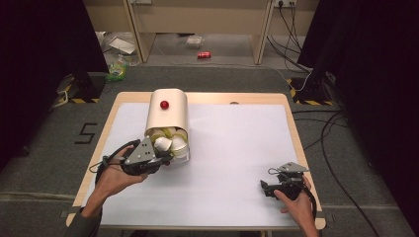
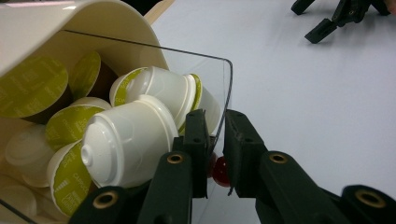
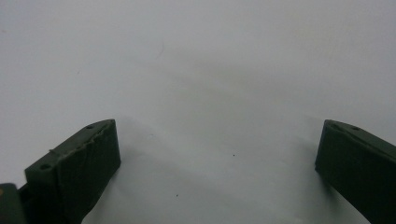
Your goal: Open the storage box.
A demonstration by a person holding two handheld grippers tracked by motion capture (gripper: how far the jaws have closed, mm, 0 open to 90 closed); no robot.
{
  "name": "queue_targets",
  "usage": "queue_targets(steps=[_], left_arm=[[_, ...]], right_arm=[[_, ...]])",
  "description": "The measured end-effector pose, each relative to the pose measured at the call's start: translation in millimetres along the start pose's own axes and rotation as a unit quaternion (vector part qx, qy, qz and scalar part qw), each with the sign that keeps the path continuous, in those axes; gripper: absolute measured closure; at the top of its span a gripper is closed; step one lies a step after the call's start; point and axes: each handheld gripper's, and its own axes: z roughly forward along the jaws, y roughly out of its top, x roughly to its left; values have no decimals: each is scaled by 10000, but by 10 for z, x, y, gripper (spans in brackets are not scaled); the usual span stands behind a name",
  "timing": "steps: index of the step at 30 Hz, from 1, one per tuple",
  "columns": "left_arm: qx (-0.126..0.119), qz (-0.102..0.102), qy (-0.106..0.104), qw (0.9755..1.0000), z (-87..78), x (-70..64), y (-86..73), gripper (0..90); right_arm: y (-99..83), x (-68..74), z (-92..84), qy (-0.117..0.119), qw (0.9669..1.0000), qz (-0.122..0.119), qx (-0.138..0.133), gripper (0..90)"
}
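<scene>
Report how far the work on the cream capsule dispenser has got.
Done: the left gripper has closed on the clear plastic front panel of the cream capsule dispenser, beside a small red knob. In hand: that grip. Left: the white and green coffee capsules all sit inside; the right gripper rests open on the white table.

Left hand-held gripper [image 2: 215, 140] clamped, right hand-held gripper [image 3: 217, 154] wide open

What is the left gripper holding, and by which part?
The left gripper is shut on the capsule dispenser's clear front panel, at its edge near the red knob.
</scene>
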Motion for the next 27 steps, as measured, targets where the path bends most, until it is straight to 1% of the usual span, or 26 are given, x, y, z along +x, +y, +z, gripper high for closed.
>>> queue_targets(steps=[6,10,12,15,24,27], left_arm=[[-2,-23,50,10000,-18,-35,-9,789],[-21,-78,-57,10000,-37,-69,-26,796],[-23,-88,-46,9999,-44,-78,-33,794],[-73,-156,-19,9998,-65,-91,-47,798],[-73,-250,-55,9996,-86,-88,-57,803],[-83,-359,-91,9993,-90,-69,-59,799]], right_arm=[[0,0,0,-1,10000,1,1,5],[0,0,0,0,10000,0,0,5],[0,0,0,0,10000,0,0,5],[0,0,0,0,10000,-1,0,5],[0,0,0,0,10000,-1,1,4],[0,0,0,1,10000,-3,0,4]])
